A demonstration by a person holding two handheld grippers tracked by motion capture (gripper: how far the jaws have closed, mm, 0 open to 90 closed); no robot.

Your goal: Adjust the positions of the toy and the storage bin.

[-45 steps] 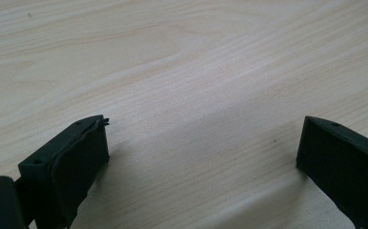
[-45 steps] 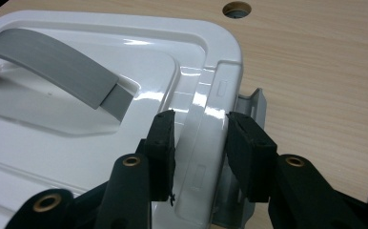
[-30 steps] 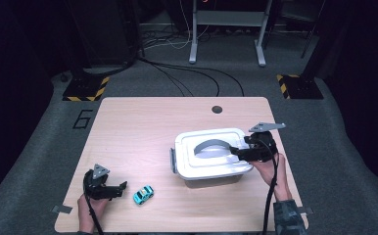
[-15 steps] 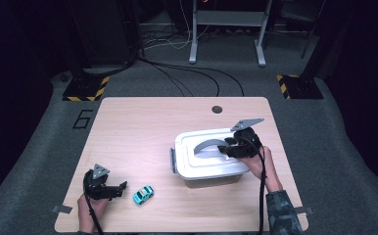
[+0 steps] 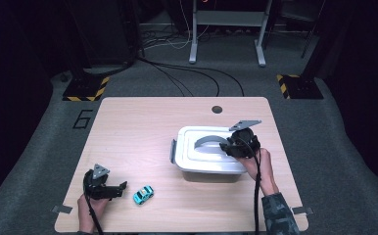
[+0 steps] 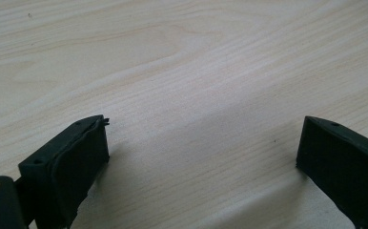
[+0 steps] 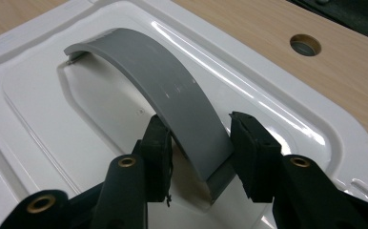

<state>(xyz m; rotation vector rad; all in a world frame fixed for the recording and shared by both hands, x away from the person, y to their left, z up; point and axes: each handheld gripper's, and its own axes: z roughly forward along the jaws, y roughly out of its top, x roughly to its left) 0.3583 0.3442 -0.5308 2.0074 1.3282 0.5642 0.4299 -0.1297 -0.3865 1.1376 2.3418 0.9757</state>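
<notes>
Right gripper (image 7: 199, 143) closing around grey handle (image 7: 172, 90) of white box lid (image 7: 53, 119): rigid, glossy, probably light; left gripper (image 6: 201, 157) open.

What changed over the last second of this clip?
The right claw moved in from the box's right edge over the white lid, and its jaws have just been closing around the grey handle; they now sit on both sides of its near end. The left claw, toy car and box stayed put.

Right claw (image 7: 199, 148) closing; left claw (image 6: 201, 157) wide, resting.
</notes>
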